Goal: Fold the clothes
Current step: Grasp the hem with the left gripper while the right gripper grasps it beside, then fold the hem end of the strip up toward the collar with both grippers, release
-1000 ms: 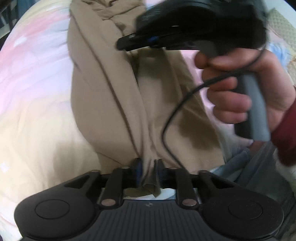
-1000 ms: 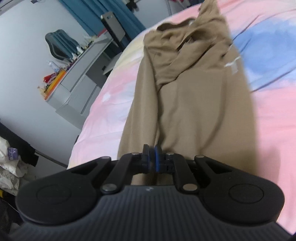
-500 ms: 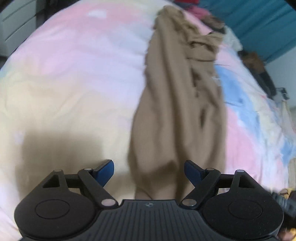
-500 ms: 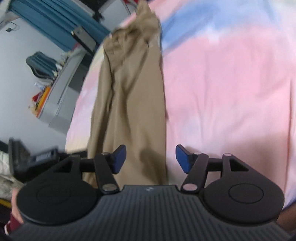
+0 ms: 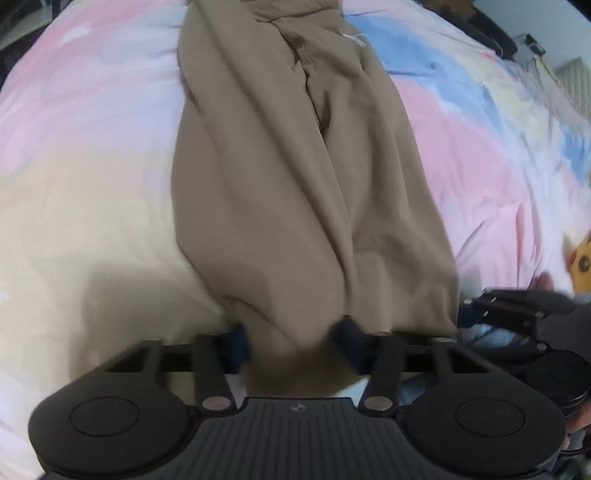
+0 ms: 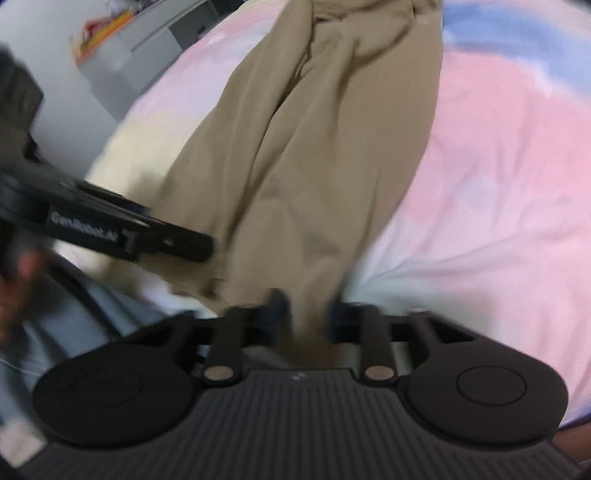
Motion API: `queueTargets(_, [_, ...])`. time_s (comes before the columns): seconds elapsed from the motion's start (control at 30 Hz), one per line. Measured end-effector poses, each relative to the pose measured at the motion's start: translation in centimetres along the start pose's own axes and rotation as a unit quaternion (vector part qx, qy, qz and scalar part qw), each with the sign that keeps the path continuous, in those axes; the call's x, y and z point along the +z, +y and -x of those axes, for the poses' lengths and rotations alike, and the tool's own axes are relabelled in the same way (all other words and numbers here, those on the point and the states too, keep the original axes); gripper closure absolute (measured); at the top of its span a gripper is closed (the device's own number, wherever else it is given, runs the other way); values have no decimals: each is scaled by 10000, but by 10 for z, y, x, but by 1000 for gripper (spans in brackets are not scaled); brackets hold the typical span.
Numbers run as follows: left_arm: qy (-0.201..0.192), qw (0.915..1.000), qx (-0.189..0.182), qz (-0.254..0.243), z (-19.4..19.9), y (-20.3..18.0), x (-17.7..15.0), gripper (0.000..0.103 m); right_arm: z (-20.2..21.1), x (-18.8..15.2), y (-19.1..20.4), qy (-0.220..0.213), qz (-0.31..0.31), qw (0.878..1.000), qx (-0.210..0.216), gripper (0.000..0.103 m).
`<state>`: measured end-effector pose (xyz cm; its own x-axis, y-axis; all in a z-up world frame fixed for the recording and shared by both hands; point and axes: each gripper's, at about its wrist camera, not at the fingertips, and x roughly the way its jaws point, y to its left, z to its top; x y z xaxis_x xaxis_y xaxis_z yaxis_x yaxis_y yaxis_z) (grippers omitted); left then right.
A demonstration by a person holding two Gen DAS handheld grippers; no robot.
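A pair of tan trousers (image 5: pixel 295 166) lies lengthwise on a pastel pink, blue and cream bedspread (image 5: pixel 92 147), waist end far away. My left gripper (image 5: pixel 295 339) has its blue-padded jaws around the near hem, cloth bunched between them, closing on it. The trousers also show in the right wrist view (image 6: pixel 314 147). My right gripper (image 6: pixel 306 314) grips the other part of the near hem, its jaws narrow around the cloth. Each gripper shows in the other's view: the right one (image 5: pixel 517 310) and the left one (image 6: pixel 110 229). Both views are blurred.
A grey desk with drawers (image 6: pixel 147 48) stands beyond the bed's left side. Dark items (image 5: pixel 491 33) lie at the bed's far right. Blue-grey cloth (image 6: pixel 92 306) lies below the left gripper near the bed's edge.
Both grippers, open half a second ago after letting go, have come down onto the near hem and narrowed around the cloth. The views have dropped closer to the trousers.
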<state>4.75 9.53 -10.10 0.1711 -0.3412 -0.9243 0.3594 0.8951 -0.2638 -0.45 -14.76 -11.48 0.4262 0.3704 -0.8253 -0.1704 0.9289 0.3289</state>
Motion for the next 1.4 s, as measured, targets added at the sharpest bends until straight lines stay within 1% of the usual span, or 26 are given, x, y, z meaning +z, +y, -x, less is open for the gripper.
queueTargets(0.03, [-36,10000,-50,59,6,3,-2,86,3,0,2,-43,83,9999,-101,95])
queueTargets(0.1, [-278,9991,-238,232,26,11,-8,91,20,4,-12,-231,-295,9993,72,95])
queueTargets(0.17, [-689,9944,-666,451,54,18,-14,92,43,10,-25,-483,-602,9967,247,95])
queueTargets(0.2, [-908,9907,-867,531,66,22,-17,92,57,16,-30,-646,-684,9951,316,95])
queueTargets(0.27, [-1372,9818,-1138,663,97,25,-24,92,86,27,-38,-951,-827,9908,494,96])
queueTargets(0.37, [-1954,9692,-1339,671,134,-3,-14,93,131,47,-36,-1425,-789,9844,664,96])
queueTargets(0.5, [-2509,9552,-1485,515,193,-29,-21,93,183,61,-16,-2016,-434,9766,609,96])
queueTargets(0.57, [-2656,9506,-1553,418,222,-47,-35,93,203,61,-14,-2204,-329,9728,629,96])
queueTargets(0.63, [-2711,9484,-1610,324,233,-58,-55,93,220,49,-11,-2334,-266,9696,692,96])
queueTargets(0.67, [-2735,9474,-1638,278,238,-64,-65,94,227,43,-18,-2357,-254,9688,730,96])
queueTargets(0.73, [-2768,9456,-1686,268,237,-71,-84,94,240,18,-16,-2351,-188,9687,772,96])
queueTargets(0.8, [-2846,9452,-1598,126,252,-83,-121,94,250,-6,-9,-2342,-76,9686,829,96])
queueTargets(0.87, [-2883,9451,-1536,40,251,-92,-149,94,251,-21,-5,-2330,-74,9691,804,95])
queueTargets(0.93, [-2850,9448,-1616,57,253,-94,-165,94,250,-30,-6,-2316,-130,9694,807,95])
queueTargets(1.0, [-2886,9437,-1618,51,244,-92,-160,94,249,-30,-13,-2344,-238,9680,867,95])
queueTargets(1.07, [-2936,9429,-1572,88,237,-86,-148,94,244,-20,-19,-2395,-300,9666,859,95])
queueTargets(1.27, [-3211,9403,-1116,-195,218,-89,-59,93,218,30,-36,-2524,-515,9632,771,95])
queueTargets(1.4, [-3278,9406,-848,-263,190,-80,1,93,182,74,-59,-2481,-663,9642,663,95])
